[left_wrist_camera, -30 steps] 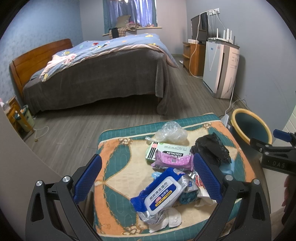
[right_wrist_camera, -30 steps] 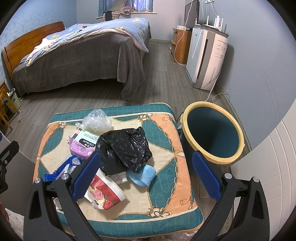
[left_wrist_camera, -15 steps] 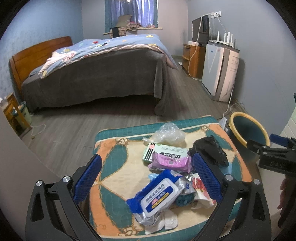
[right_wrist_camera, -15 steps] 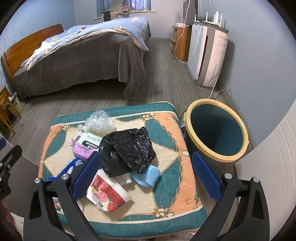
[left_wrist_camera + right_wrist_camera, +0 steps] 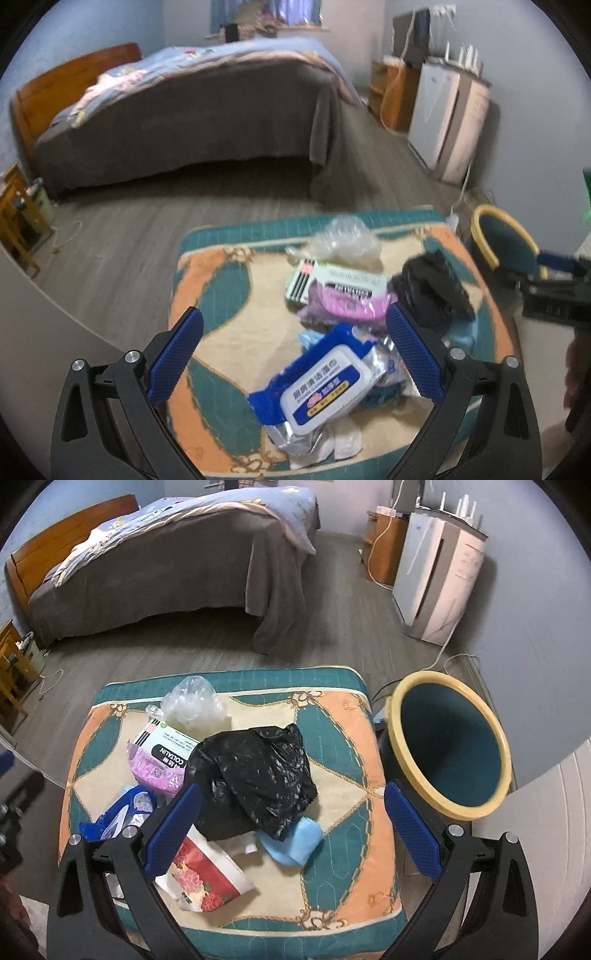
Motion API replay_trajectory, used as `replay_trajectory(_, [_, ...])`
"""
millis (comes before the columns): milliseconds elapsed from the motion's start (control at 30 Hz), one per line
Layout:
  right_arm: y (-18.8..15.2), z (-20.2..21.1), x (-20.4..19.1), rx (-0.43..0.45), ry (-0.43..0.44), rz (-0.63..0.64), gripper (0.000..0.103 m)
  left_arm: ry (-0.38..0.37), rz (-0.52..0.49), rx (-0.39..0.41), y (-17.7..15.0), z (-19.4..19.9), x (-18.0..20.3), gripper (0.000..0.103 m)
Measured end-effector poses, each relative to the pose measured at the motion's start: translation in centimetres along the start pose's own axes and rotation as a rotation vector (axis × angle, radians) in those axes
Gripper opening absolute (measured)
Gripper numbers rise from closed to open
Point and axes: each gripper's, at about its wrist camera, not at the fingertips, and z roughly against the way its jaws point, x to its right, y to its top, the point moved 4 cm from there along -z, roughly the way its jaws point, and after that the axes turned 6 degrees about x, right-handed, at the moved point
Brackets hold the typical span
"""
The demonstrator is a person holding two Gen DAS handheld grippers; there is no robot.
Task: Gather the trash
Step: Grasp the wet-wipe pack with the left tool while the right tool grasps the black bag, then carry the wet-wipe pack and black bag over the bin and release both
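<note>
Trash lies heaped on a teal and orange cushion [image 5: 343, 775]: a crumpled black plastic bag [image 5: 258, 775], a clear plastic bag [image 5: 194, 705], a white box [image 5: 168, 742], a pink wrapper [image 5: 155, 771], a blue wet-wipe pack [image 5: 317, 384], a red flowered packet [image 5: 203, 878] and a light blue cloth [image 5: 295, 840]. A yellow-rimmed teal bin [image 5: 448, 744] stands right of the cushion. My left gripper [image 5: 293, 354] is open above the wipe pack. My right gripper [image 5: 291, 829] is open above the black bag and blue cloth. Neither holds anything.
A bed [image 5: 166, 561] with a grey cover fills the room's back. A white appliance [image 5: 439, 572] and a wooden cabinet [image 5: 384, 550] stand by the right wall, with a cable [image 5: 447, 653] trailing toward the bin. Grey wood floor [image 5: 332, 638] lies between bed and cushion.
Both grippers have drawn back and risen slightly, so the cushion and trash sit a little farther off. The left wrist view is blurred by motion. Both stay open.
</note>
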Motion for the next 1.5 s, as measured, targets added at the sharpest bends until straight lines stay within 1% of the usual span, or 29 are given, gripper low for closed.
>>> replay_trajectory(133, [0.2,-1.3,0.0,-0.015,-0.012,0.016,0.097,-0.045,-0.026,0.005,-1.2,-0.5,0.5,0.098])
replay_trajectory(233, [-0.2,-2.6,0.0,-0.055,0.002,0.018,0.097,-0.087,-0.077,-0.063,-2.8,-1.8,1.5,0.098])
replay_trajectory(300, [-0.3,-3.5,-0.1,-0.072,0.003,0.013,0.097,-0.086,-0.103,-0.083,-3.5,-2.4,2.0,0.097])
replay_trajectory(433, [-0.8,-5.4,-0.9,-0.114,0.019,0.013,0.097,-0.120,-0.132,-0.141,-5.2,-3.3,3.1,0.095])
replay_trajectory(500, [-1.3,-6.4,-1.7,-0.137,0.028,0.037,0.094,-0.139,-0.156,-0.155,-5.9,-3.3,3.8,0.094])
replay_trajectory(567, [-1.8,-7.2,-2.5,-0.161,0.056,0.059,0.091,-0.141,-0.213,-0.176,-6.8,-3.3,4.7,0.093])
replay_trajectory(600, [-1.9,-7.3,-2.9,-0.166,0.067,0.066,0.089,-0.139,-0.233,-0.190,-7.2,-3.5,4.8,0.089])
replay_trajectory(633, [-2.0,-7.4,-3.3,-0.167,0.078,0.072,0.088,-0.142,-0.249,-0.217,-7.8,-3.9,5.0,0.081])
replay_trajectory(700, [-1.9,-7.6,-4.0,-0.165,0.083,0.101,0.087,-0.122,-0.257,-0.257,-8.4,-4.8,4.6,0.072])
replay_trajectory(733, [-1.9,-7.7,-4.3,-0.167,0.088,0.110,0.085,-0.119,-0.254,-0.269,-8.6,-5.0,4.3,0.070])
replay_trajectory(800, [-1.8,-7.7,-4.9,-0.169,0.121,0.101,0.084,-0.111,-0.252,-0.284,-8.7,-5.3,4.0,0.070])
replay_trajectory(867, [-1.5,-7.4,-5.6,-0.157,0.157,0.092,0.084,-0.113,-0.255,-0.275,-8.5,-5.3,4.0,0.070])
replay_trajectory(900, [-1.5,-7.2,-6.3,-0.153,0.171,0.114,0.085,-0.116,-0.256,-0.271,-8.5,-5.4,4.0,0.070])
replay_trajectory(967, [-1.8,-7.5,-7.2,-0.159,0.148,0.172,0.085,-0.117,-0.262,-0.273,-8.5,-5.6,4.0,0.066])
replay_trajectory(1033, [-2.3,-8.1,-7.5,-0.185,0.118,0.206,0.083,-0.108,-0.271,-0.282,-8.5,-6.0,3.8,0.056])
replay_trajectory(1067, [-2.5,-8.4,-7.5,-0.196,0.102,0.211,0.078,-0.113,-0.268,-0.285,-8.5,-6.2,3.7,0.051])
replay_trajectory(1100, [-2.6,-8.7,-7.4,-0.205,0.099,0.208,0.060,-0.114,-0.267,-0.285,-8.4,-6.3,3.7,0.042])
replay_trajectory(1133, [-2.6,-8.8,-7.2,-0.214,0.093,0.204,0.045,-0.117,-0.265,-0.282,-8.3,-6.4,3.5,0.035])
replay_trajectory(1167, [-2.6,-8.8,-7.1,-0.216,0.087,0.200,0.033,-0.116,-0.262,-0.272,-8.0,-6.3,3.4,0.033])
replay_trajectory(1233, [-2.3,-8.6,-6.6,-0.213,0.098,0.171,0.020,-0.110,-0.253,-0.250,-7.4,-6.0,3.1,0.024])
replay_trajectory(1333, [-1.4,-7.3,-5.7,-0.178,0.104,0.129,0.013,-0.096,-0.217,-0.214,-6.2,-5.5,2.4,0.019])
replay_trajectory(1400, [-0.5,-6.4,-5.0,-0.150,0.107,0.111,0.010,-0.092,-0.191,-0.191,-5.4,-5.1,2.0,0.016])
replay_trajectory(1500, [0.7,-4.9,-4.0,-0.111,0.138,0.061,0.006,-0.076,-0.157,-0.141,-3.8,-4.3,1.3,0.015])
